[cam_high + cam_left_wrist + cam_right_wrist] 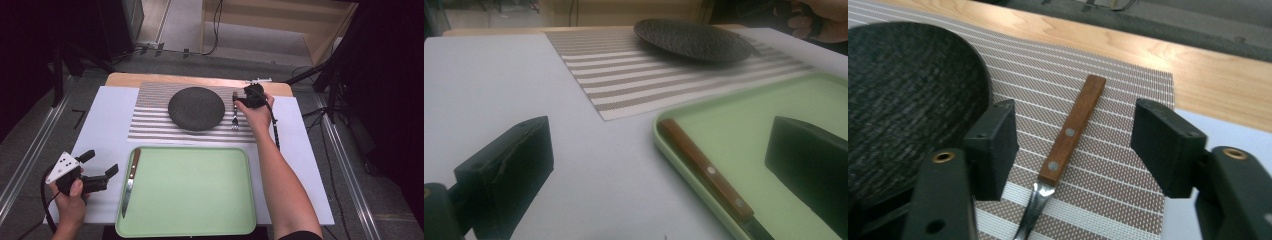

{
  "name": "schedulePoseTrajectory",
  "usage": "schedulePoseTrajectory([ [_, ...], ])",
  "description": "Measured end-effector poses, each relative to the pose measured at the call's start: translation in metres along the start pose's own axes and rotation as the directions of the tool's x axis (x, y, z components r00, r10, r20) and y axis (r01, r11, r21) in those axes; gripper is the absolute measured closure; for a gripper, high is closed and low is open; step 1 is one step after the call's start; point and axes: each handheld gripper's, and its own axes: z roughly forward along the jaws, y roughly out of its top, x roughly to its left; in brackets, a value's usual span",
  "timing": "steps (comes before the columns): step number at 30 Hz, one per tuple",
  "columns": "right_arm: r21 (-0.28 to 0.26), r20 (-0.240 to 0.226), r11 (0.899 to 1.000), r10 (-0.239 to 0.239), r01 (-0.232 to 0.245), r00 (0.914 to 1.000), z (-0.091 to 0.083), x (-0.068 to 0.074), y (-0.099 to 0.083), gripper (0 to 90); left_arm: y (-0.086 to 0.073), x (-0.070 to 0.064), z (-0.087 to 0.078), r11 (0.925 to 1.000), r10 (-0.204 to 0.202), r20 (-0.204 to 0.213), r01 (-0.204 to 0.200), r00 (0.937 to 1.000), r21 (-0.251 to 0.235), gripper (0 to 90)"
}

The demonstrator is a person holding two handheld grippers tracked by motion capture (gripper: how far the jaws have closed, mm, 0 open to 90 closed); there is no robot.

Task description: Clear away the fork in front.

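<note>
A fork (234, 119) with a wooden handle (1073, 125) lies on the striped placemat (150, 120), just right of the dark round plate (196, 108). My right gripper (244, 97) is open over the fork's handle, one jaw on each side of it, and nothing is held (1075, 131). A knife (130, 177) with a wooden handle (704, 167) lies along the left inner edge of the green tray (200, 210). My left gripper (100, 163) is open, held low at the table's front left and pointing at the knife handle (659, 145).
The placemat (634, 75) and plate (694, 40) sit on a white sheet (105, 125) over a wooden table (150, 78). The tray (744, 110) fills the near middle. Dark stands and cables surround the table.
</note>
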Motion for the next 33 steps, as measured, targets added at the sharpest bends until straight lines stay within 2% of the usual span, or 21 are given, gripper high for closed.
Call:
schedulePoseTrajectory([
  [5, 0.036, -0.011, 0.996, 0.079, -0.078, 0.9968, 0.007, -0.006, -0.003, 42.9, 0.0, -0.001, 0.001, 1.0, 0.004, -0.001, -0.004, 1.0, 0.002, 0.0],
  [8, 0.045, -0.025, 0.994, 0.097, -0.096, 0.995, 0.009, -0.008, -0.003, 47.4, 0.0, -0.001, 0.001, 0.9999, 0.009, 0.001, -0.009, 1.0, 0.005, 0.0],
  [13, 0.088, -0.045, 0.991, 0.102, -0.098, 0.9938, 0.014, -0.006, -0.004, 52.1, 0.0, -0.001, 0.001, 0.9999, 0.01, 0.002, -0.011, 0.9999, 0.006, 0.0],
  [19, 0.115, -0.031, 0.989, 0.094, -0.089, 0.9951, 0.019, -0.003, -0.005, 54.0, 0.0, -0.002, 0.001, 0.9999, 0.011, 0.003, -0.011, 0.9999, 0.008, 0.0],
  [33, 0.17, -0.015, 0.977, 0.133, -0.129, 0.991, 0.033, 0.005, -0.011, 60.4, 0.0, -0.002, 0.001, 0.9999, 0.013, 0.005, -0.013, 0.9999, 0.01, 0.0],
])
